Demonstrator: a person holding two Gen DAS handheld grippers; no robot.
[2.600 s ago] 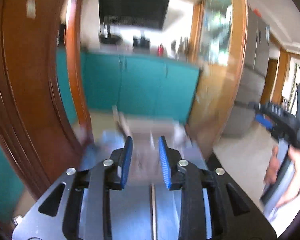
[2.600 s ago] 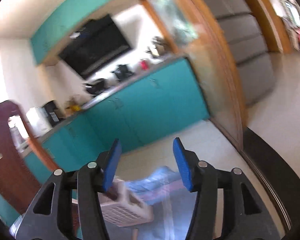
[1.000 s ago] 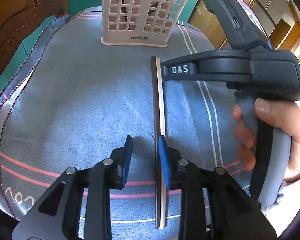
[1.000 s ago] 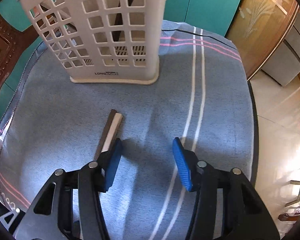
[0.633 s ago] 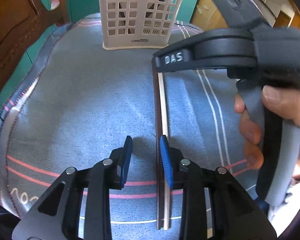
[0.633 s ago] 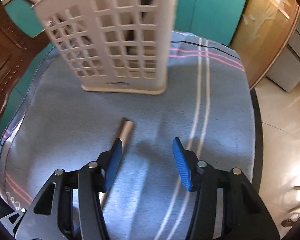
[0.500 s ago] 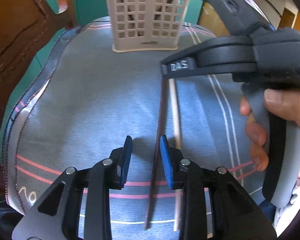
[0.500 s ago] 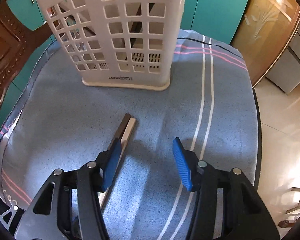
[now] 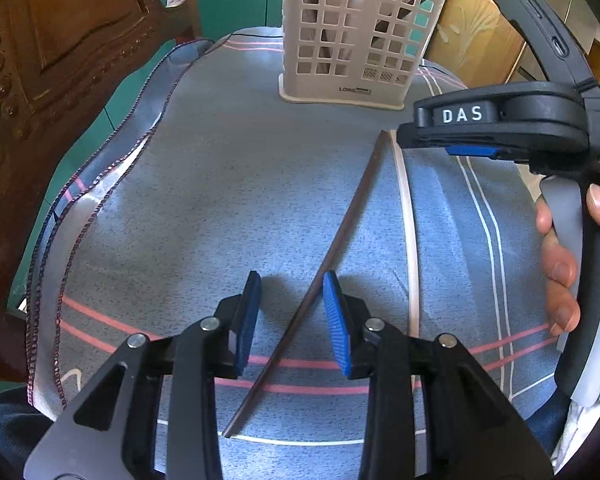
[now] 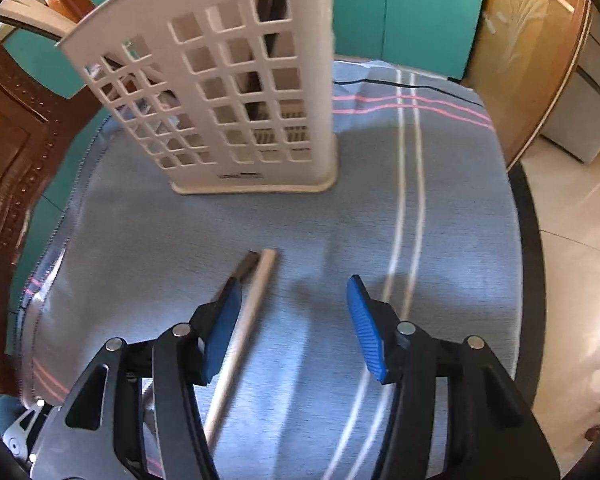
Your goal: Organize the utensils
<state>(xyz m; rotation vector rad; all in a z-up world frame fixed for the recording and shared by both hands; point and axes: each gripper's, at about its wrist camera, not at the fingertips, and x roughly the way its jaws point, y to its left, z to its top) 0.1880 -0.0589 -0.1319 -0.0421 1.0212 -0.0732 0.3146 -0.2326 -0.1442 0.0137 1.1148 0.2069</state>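
The left claw [image 9: 290, 318] has just been opening, its jaws released astride the dark chopstick [image 9: 320, 268]. The right claw [image 10: 294, 330] gapes, grasping nothing, the pale chopstick [image 10: 244, 332] lying on the table's blue cloth [image 9: 220, 184] beside its left pad, near the white basket [image 10: 236, 92].

The right gripper [image 10: 296, 320] is held open over the blue cloth [image 10: 452, 240]; a pale chopstick [image 10: 244, 332] is seen beside its left pad, before the white basket [image 10: 228, 92].
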